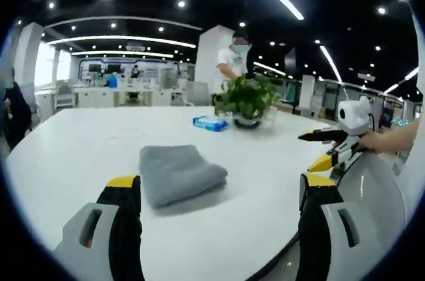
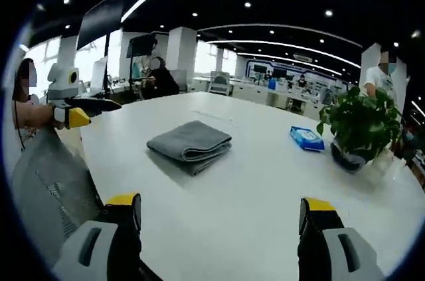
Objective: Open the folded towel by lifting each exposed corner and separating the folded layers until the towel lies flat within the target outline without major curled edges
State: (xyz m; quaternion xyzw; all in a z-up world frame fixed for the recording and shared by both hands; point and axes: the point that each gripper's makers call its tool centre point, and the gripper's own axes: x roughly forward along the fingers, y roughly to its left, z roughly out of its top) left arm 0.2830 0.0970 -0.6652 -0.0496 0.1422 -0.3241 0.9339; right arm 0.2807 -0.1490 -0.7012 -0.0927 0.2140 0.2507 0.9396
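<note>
A grey, soft terry towel folded into a thick rectangular pad (image 1: 180,173) is seen lying on the broad white tabletop (image 1: 86,141), near the edge closest to the person, with no outline discernible around it. The left gripper (image 1: 219,191) is held low in front of the towel with its yellow-tipped black jaws spread wide and nothing between them; the right gripper (image 2: 222,211) is likewise held wide and empty, well short of the towel. The towel is judged light, limp and compliant, likely to sag and drag once lifted, so a pinch on a single loose corner of the top layer is favoured over a grab at the rounded folded edge, where all layers would be caught together. The stacked layer edges are best shown in the right gripper view, on the side facing that camera. Farther along the table, a dark round pot (image 2: 350,159) is seen holding a leafy green plant (image 2: 362,120), and a flat blue packet of wipes (image 2: 307,138) lies just beside it
</note>
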